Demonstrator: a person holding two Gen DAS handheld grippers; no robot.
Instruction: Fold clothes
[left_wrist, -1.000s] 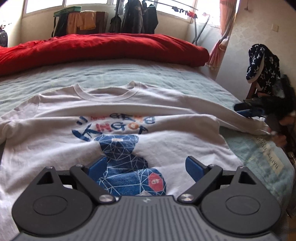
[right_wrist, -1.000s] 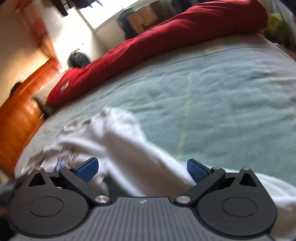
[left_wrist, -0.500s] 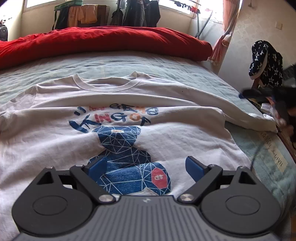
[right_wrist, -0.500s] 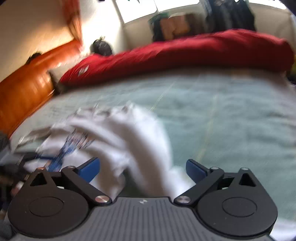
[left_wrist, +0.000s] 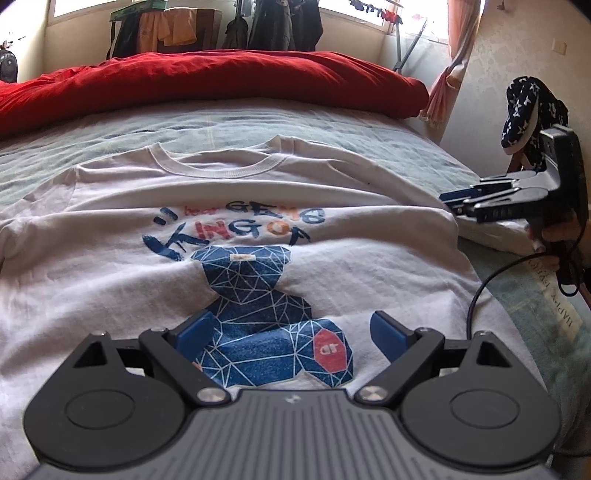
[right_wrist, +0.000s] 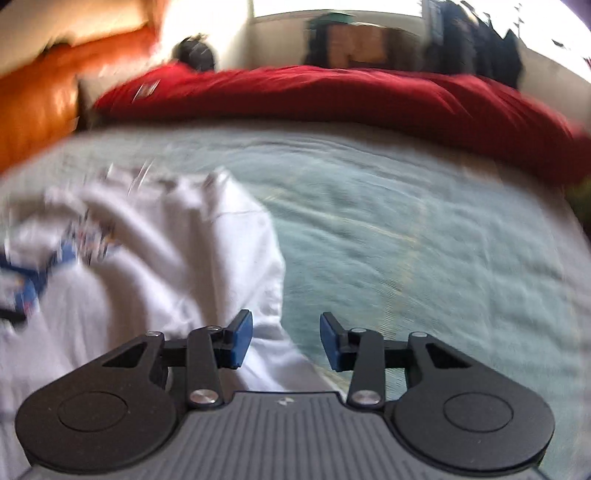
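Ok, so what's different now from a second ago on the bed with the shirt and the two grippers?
The right gripper has rolled level and swung over the T-shirt's right sleeve; its jaws have just been closing, with the sleeve edge between them, pads not yet pressing. The left gripper is as before, wide open over the shirt's bear print. The T-shirt lies flat as before.

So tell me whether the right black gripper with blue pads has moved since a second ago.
Yes. The right gripper now reaches onto the white T-shirt's sleeve, jaws closing.
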